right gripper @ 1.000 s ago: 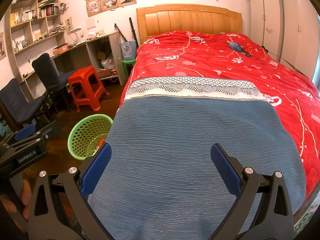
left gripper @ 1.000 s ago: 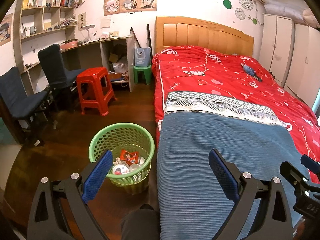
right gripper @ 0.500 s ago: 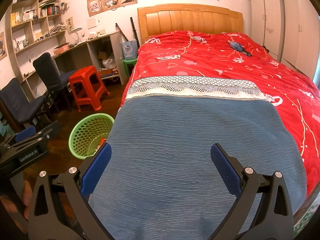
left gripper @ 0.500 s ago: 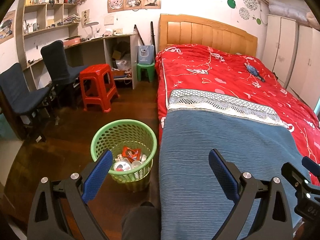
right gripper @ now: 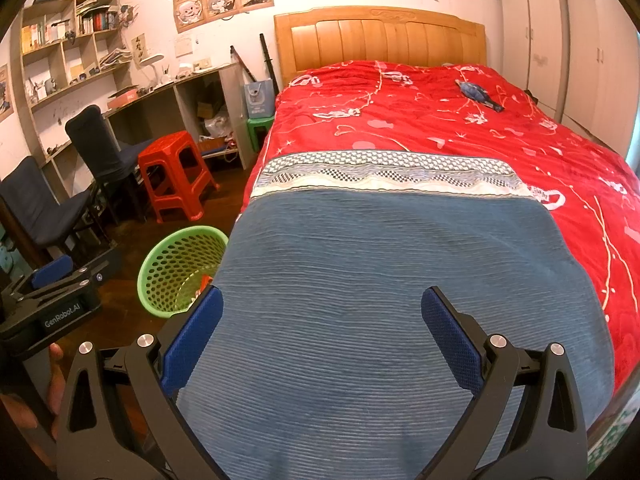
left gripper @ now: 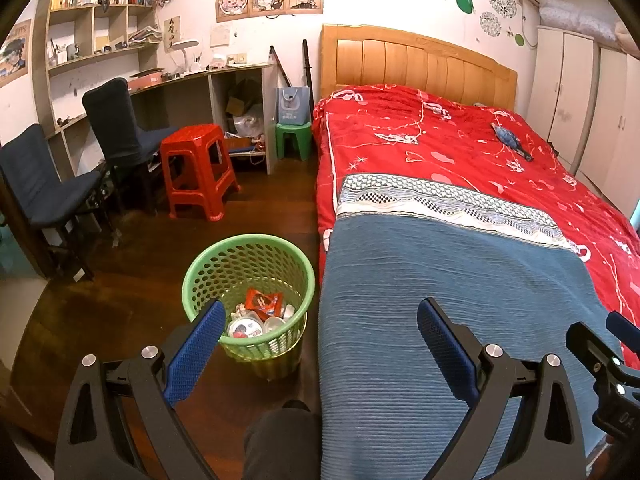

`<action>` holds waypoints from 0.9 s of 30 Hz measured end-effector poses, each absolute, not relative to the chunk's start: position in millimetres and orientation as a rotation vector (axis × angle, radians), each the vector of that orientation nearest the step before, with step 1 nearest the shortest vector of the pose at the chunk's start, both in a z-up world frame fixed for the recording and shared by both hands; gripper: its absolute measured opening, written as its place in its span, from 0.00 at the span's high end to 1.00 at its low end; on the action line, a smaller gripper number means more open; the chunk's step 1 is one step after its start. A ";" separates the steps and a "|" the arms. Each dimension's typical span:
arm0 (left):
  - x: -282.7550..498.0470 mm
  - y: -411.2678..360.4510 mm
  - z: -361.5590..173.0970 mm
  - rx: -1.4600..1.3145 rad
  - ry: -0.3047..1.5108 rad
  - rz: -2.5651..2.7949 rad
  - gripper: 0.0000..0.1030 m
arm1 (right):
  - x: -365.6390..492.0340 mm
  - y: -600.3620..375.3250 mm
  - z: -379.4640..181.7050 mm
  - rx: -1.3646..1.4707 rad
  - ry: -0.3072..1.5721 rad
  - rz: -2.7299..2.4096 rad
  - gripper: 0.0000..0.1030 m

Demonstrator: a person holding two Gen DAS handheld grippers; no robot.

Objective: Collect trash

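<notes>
A green perforated waste basket (left gripper: pixel 208 272) stands on the dark wood floor beside the bed; in the right wrist view the basket (right gripper: pixel 168 268) is partly hidden by the bed's edge. Inside lie a red wrapper (left gripper: pixel 262 301) and white round lids (left gripper: pixel 245 327). My left gripper (left gripper: pixel 320 316) is open and empty, held above the floor and the bed's corner, its left finger just in front of the basket. My right gripper (right gripper: pixel 322 304) is open and empty over the blue blanket (right gripper: pixel 380 260). A small blue object (left gripper: pixel 510 138) lies far up on the red quilt.
A red stool (left gripper: pixel 196 168), a green stool (left gripper: pixel 294 138) with a bag, two dark chairs (left gripper: pixel 44 188) and a desk with shelves line the left side. A wardrobe (right gripper: pixel 560 40) stands right of the bed. A person's knee (left gripper: pixel 284 436) shows at the bottom.
Both views have drawn back and risen slightly, so the basket sits a little farther from the left gripper. Both grippers stayed open and empty.
</notes>
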State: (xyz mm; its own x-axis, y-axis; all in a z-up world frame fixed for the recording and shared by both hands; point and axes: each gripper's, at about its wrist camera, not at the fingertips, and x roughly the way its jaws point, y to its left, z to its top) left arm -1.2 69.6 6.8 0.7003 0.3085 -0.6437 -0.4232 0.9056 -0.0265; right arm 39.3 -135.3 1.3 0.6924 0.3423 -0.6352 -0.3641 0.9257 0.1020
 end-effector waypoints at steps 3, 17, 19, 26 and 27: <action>-0.8 69.7 5.4 -0.179 0.685 0.410 0.09 | 39.5 -135.6 -0.2 -0.032 0.704 0.395 0.05; -1.6 70.2 1.6 -0.181 0.691 0.413 0.09 | 39.1 -136.0 -3.5 -0.032 0.709 0.394 0.05; -1.7 70.2 1.6 -0.183 0.691 0.413 0.09 | 38.4 -137.0 -4.5 -0.031 0.711 0.394 0.05; -1.8 70.0 1.2 -0.183 0.692 0.415 0.09 | 39.6 -137.4 -4.4 -0.031 0.711 0.396 0.05; -1.8 70.1 1.2 -0.182 0.692 0.415 0.09 | 39.5 -137.2 -4.5 -0.031 0.712 0.396 0.05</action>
